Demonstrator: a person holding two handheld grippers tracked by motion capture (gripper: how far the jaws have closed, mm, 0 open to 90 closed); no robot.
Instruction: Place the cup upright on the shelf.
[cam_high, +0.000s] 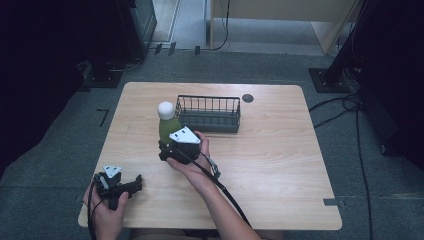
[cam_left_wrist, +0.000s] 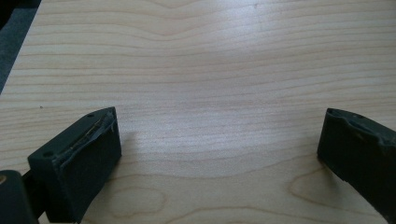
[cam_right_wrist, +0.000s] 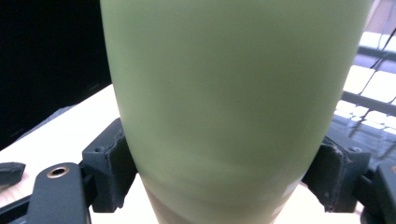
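A green bottle (cam_high: 169, 128) with a white round cap (cam_high: 165, 109) stands upright on the wooden table (cam_high: 272, 155), just left of a dark wire basket (cam_high: 208, 114). My right gripper (cam_high: 167, 149) is shut on the bottle's lower body. In the right gripper view the bottle (cam_right_wrist: 233, 88) fills the space between the jaws, and both pads (cam_right_wrist: 113, 163) press its sides. My left gripper (cam_high: 136, 183) rests low near the table's front left corner. It is open, with bare wood between its fingers (cam_left_wrist: 84, 154).
The basket's wires (cam_right_wrist: 373, 88) appear just behind the bottle on the right. A small dark round disc (cam_high: 247, 98) sits in the tabletop behind the basket. Cables and dark equipment stands lie on the grey floor around the table.
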